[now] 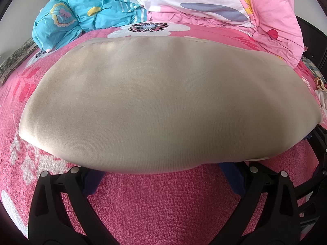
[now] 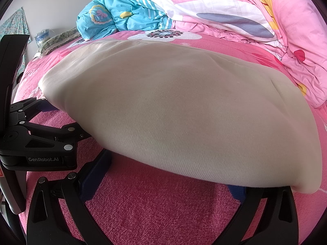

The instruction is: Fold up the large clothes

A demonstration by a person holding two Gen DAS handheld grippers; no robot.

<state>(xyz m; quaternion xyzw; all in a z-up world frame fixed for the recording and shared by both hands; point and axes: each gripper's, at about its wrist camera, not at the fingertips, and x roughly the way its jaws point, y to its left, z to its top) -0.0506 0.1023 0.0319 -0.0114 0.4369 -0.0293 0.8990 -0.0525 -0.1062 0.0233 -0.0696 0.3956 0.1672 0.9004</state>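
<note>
Here both grippers sit spread wide, holding nothing; left gripper (image 1: 165, 175) and right gripper (image 2: 169, 177) have blue fingertips tucked under the near edge of the cream garment (image 1: 163, 102), folded flat on the pink floral bed cover (image 1: 163, 204). Only the right view reads "GenRobot.AI" on the left tool; pink quilt (image 1: 276, 10) and blue quilt (image 1: 81, 14) lie behind.

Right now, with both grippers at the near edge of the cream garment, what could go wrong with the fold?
1. Both the left gripper and right gripper stand open, fingertips hidden under the cream garment hem; closing may catch only one layer, or the pink bedspread too.
2. The pink quilt and blue quilt lie heaped just beyond the far edge, so a forward fold could land on them and bunch.
</note>
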